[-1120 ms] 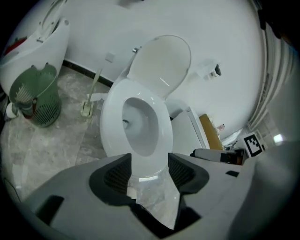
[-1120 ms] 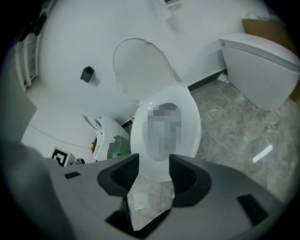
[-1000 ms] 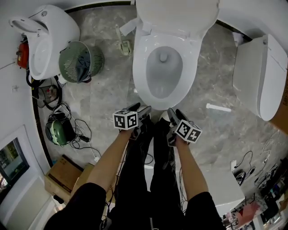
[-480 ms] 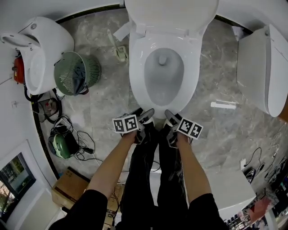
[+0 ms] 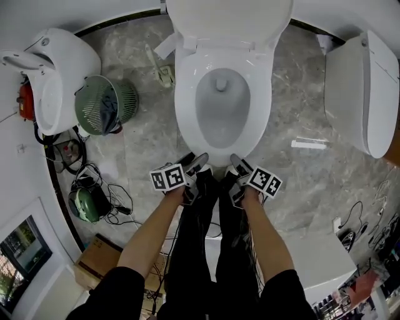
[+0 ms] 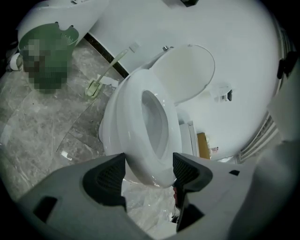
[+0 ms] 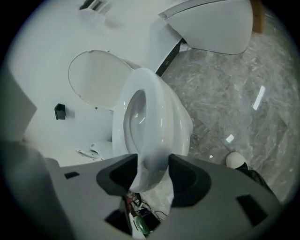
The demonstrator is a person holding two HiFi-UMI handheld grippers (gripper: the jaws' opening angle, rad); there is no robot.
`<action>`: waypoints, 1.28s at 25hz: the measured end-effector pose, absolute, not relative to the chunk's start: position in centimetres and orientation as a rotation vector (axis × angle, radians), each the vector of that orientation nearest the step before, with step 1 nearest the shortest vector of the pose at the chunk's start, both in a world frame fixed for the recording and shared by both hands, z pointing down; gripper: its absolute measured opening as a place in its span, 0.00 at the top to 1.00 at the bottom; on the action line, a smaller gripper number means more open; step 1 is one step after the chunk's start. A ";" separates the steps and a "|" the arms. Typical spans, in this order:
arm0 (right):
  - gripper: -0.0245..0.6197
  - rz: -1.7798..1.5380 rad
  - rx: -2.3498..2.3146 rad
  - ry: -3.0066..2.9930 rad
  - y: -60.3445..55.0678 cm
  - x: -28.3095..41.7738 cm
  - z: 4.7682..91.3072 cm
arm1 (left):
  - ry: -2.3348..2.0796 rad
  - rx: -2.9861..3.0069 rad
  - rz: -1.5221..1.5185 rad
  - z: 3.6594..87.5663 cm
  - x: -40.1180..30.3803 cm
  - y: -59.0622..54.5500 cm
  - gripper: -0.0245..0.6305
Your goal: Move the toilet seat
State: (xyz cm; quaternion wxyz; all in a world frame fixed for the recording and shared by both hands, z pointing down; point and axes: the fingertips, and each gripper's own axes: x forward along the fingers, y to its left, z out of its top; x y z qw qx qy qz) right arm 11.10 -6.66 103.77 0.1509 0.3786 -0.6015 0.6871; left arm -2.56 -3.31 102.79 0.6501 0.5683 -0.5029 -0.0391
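Toilet seat [image 5: 185, 94]: down.
Left gripper [image 5: 197, 164], right gripper [image 5: 236, 164]: at seat's front — jaws apart, just narrowed, empty.
Risk: slick edge — grip may slip.

Bare marble floor [image 5: 150, 144] lay open on both sides of the toilet [image 5: 187, 94].

Left lane: narrowed by a green basket [image 5: 103, 104], with a brush [image 5: 164, 74] standing near the back wall.

Right lane: wider, bounded by a second toilet [image 5: 362, 94]. One white strip [image 5: 310, 144] lay in it.

Rear: closed off by the raised lid [image 5: 228, 19].

Floor's left edge: cluttered with cables [image 5: 109, 187] and a cardboard box [image 5: 94, 250].
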 end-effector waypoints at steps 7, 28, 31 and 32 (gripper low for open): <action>0.71 2.070 1.105 -1.767 -7.5 11.4 98.2 | -1.195 1.313 -0.073 97.6 -3.1 -3.6 0.57; 0.72 2.242 1.053 -2.018 -20.0 8.8 76.7 | -1.467 1.635 0.098 75.6 -2.3 -11.8 0.66; 0.69 2.189 1.008 -2.088 -22.4 7.6 74.1 | -1.451 1.719 0.231 74.6 -1.4 -13.1 0.72; 0.69 2.170 0.987 -2.113 -23.2 7.2 73.4 | -1.452 1.733 0.256 74.3 -1.4 -14.0 0.74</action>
